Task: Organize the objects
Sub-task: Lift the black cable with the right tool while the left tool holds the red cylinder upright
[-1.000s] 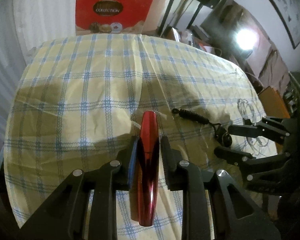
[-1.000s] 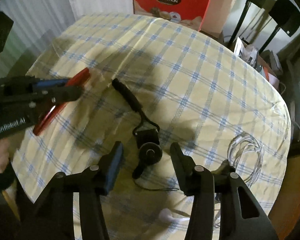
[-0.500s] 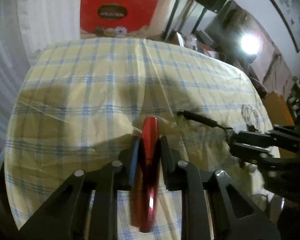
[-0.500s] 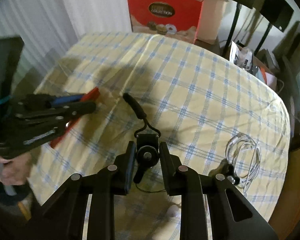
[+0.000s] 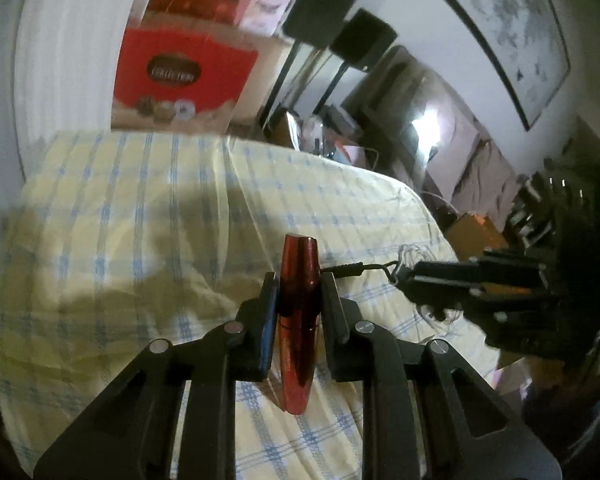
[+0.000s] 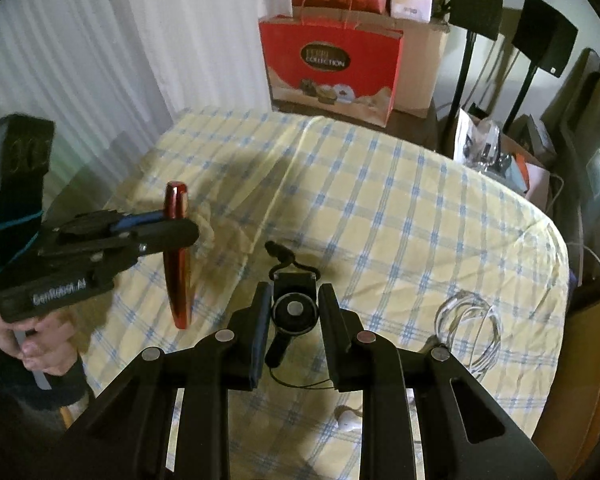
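Note:
My left gripper (image 5: 299, 284) is shut on a glossy red tube (image 5: 300, 252), held above the checked tablecloth (image 5: 140, 208). In the right wrist view the left gripper (image 6: 180, 232) holds the red tube (image 6: 178, 280) nearly upright at the left. My right gripper (image 6: 295, 296) is shut on a small black round device (image 6: 294, 312). Its black strap (image 6: 278, 252) sticks out ahead, and a thin cord loops below it. In the left wrist view the right gripper (image 5: 416, 276) is at the right, with the strap (image 5: 348, 269) pointing towards the tube.
A coil of clear cable (image 6: 472, 320) lies on the cloth to the right, and a white earbud (image 6: 346, 420) lies near the front edge. A red gift bag (image 6: 332, 68) stands beyond the table's far edge. A hand (image 6: 40, 340) grips the left tool.
My right gripper closed on the black device and raised it. The left gripper rose and tipped the red tube from lying flat to nearly upright. Both views now look higher across the room.

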`<move>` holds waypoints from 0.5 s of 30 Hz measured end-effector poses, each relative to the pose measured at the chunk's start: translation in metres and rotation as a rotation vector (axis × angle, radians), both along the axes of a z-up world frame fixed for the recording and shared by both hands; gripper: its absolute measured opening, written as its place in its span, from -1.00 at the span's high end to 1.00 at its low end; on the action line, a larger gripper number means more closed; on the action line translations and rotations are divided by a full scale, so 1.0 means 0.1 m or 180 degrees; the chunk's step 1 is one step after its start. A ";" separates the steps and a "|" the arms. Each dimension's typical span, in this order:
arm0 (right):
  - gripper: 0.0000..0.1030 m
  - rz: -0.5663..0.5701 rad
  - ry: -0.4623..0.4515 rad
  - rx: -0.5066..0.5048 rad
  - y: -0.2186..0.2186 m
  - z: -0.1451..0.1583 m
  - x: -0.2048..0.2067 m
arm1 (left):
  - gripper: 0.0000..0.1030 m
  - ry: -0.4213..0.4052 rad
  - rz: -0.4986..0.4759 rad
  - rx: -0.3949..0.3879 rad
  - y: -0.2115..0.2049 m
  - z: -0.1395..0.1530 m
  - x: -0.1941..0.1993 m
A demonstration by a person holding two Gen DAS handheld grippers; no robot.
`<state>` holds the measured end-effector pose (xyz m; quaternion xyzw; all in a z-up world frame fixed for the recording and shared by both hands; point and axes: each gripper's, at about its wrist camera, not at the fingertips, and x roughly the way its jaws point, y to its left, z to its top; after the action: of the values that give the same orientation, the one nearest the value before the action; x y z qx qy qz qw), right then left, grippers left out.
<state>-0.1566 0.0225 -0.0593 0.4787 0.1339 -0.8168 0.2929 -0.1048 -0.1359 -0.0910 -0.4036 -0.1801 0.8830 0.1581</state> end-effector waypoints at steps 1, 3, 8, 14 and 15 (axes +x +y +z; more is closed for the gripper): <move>0.55 -0.0001 0.0008 -0.0014 0.02 0.01 0.00 | 0.64 0.0049 0.0001 -0.0030 0.02 0.03 0.01; 0.55 -0.0019 0.0011 -0.0056 0.04 0.03 -0.01 | 0.64 0.0105 -0.0067 -0.0047 0.07 0.06 0.03; 0.55 -0.0010 -0.0012 -0.0056 0.11 0.03 0.00 | 0.64 0.0407 0.0046 -0.0290 0.13 0.30 0.15; 0.55 -0.0078 0.0005 -0.0055 0.22 0.04 -0.02 | 0.64 0.0682 0.0059 -0.0479 0.25 0.38 0.19; 0.55 -0.0074 0.0003 -0.0060 0.23 0.04 -0.01 | 0.64 0.0680 0.0017 -0.0507 0.28 0.35 0.17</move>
<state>-0.1576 0.0451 -0.0554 0.4770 0.1207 -0.8216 0.2878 -0.0877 -0.1078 -0.0563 -0.3181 -0.0927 0.9328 0.1416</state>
